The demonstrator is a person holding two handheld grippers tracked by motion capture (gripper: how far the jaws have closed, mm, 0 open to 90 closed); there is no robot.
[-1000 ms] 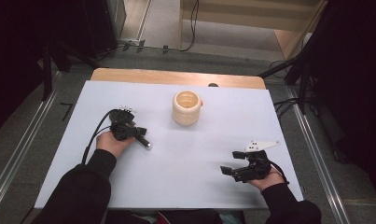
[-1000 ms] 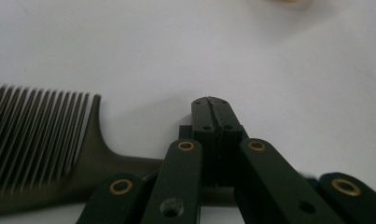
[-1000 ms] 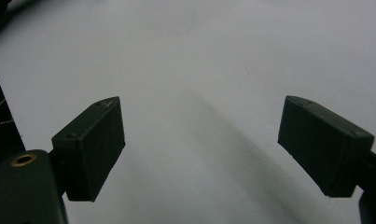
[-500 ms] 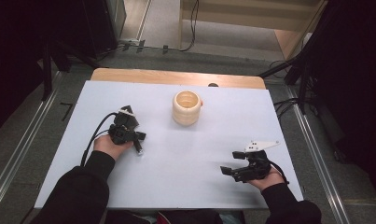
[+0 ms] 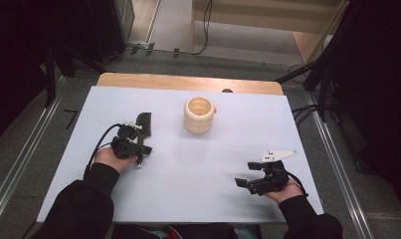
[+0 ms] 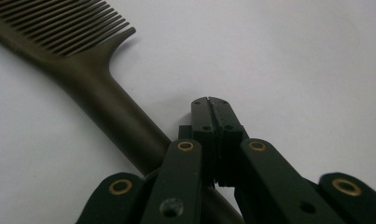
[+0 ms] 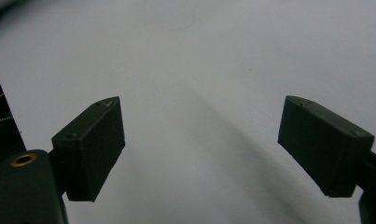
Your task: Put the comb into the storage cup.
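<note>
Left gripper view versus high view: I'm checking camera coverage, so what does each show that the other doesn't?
Left gripper view alone: the comb's fine teeth and the left tool's jaws closed together beside the handle, not on it. High view alone: the cream ribbed cup, the right tool and both sleeves. Both: comb, left tool and white table.

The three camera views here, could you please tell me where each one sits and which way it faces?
High view: above the person's side, looking forward and down on the white table; both forearms, the left hand-held gripper and the right hand-held gripper show.
Left gripper view: rides the left hand-held gripper, looking along its closed jaws at the comb.
Right gripper view: rides the right hand-held gripper, looking down between its wide-apart jaws at bare table.
Shared: the comb shows in the high and left gripper views.
</note>
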